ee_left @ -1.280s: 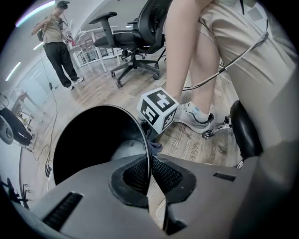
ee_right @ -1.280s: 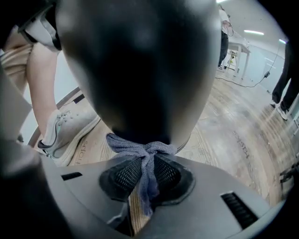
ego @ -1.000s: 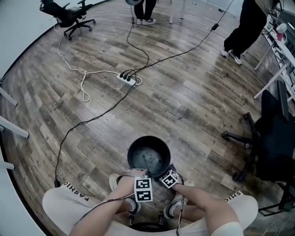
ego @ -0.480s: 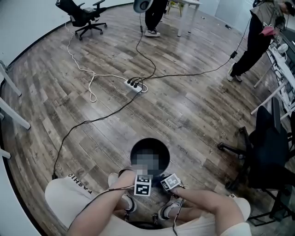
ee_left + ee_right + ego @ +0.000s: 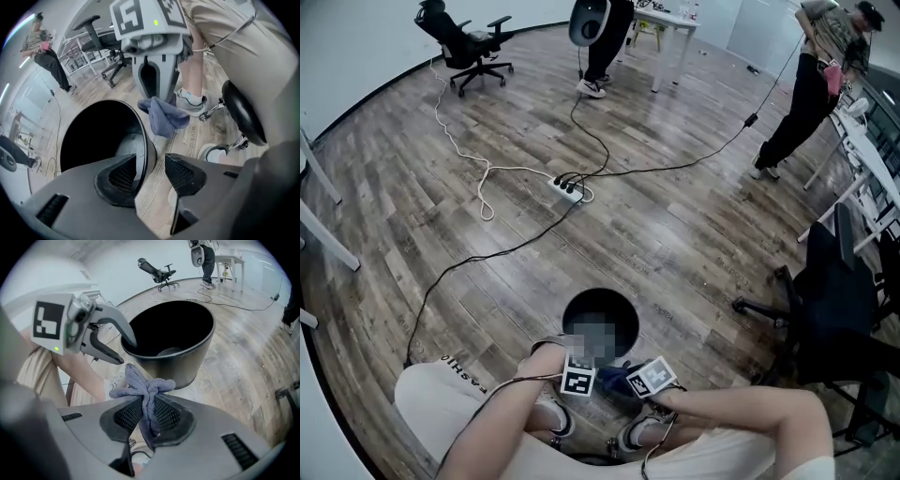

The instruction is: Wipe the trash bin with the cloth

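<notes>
**Black bin at the knees, cloth pinched just outside it**

Round black trash bin (image 5: 566,323) upright on the wood floor (image 5: 487,141), mouth open to the top. Inside the bin: dark wall and a pale grey patch low down, too unclear to say whether anything lies there.

Left tongs (image 5: 151,171) at the bin's near rim, jaws opening. One jaw inside the bin, the other outside, the rim between them and the pads off it. Nothing gripped.

Right tongs (image 5: 147,416) just outside the bin's near wall, jaws closed tight on the blue-grey cloth (image 5: 143,390). Cloth bunched and pinched at its middle, loose folds spread above the pads, a tail hanging below. Outside the bin, close to its wall; touching or not, cannot tell.

On the near side of the bin: the person's knees and shoes (image 5: 555,418). Beyond the bin: a white power strip (image 5: 567,187) with black cables (image 5: 492,251) running off across the floor. Well beyond the bin: a black office chair (image 5: 464,42) and two standing people. To the right of the bin: another dark chair (image 5: 834,309)
</notes>
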Demonstrator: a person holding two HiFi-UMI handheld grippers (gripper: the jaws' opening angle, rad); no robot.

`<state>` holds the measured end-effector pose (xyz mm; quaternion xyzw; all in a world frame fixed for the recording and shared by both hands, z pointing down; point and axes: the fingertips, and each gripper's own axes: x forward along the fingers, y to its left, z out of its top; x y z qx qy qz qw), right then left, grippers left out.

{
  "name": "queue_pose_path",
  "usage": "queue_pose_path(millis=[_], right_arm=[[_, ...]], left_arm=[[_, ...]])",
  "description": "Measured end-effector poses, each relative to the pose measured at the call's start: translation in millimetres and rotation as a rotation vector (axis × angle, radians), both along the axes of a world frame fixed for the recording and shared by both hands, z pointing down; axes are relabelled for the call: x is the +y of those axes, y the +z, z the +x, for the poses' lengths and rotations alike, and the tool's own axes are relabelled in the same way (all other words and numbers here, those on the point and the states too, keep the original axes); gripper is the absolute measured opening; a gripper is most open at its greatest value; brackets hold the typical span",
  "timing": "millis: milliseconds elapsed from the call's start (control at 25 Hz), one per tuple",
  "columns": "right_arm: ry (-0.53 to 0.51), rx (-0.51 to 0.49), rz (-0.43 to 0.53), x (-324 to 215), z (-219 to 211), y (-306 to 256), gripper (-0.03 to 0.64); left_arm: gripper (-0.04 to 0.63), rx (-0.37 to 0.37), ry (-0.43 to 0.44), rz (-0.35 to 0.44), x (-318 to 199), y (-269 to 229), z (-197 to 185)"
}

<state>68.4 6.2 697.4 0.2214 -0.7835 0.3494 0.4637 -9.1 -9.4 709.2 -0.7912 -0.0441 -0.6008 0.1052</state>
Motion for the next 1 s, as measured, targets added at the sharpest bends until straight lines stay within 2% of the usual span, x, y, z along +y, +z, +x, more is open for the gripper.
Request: queue_pose_path(millis=[200,280,720,1000], right_arm=[[-0.041,-0.030,0.019,3.8,-3.6,-42.3,0.074],[-0.069,-0.039,0.043,3.5,-4.0,-50.2,0.074],[-0.076,-0.025,0.105,-19.2,-1.9,-31.8,0.074],[-0.070,-0.004,0.122,-33.4,5.3,-15.6,0.074]], left_arm=[[0.189,-0.025,0.025,0.062,-6.2,8.0,-4.9],[0.084,-0.030,0.022,0.086,-10.5,7.5,-4.7],[0.061,-0.059,-0.040,0.041,-3.6,7.0,11.4],[0.054,-0.025,-0.043,0.021,0.1,6.3,21.3]])
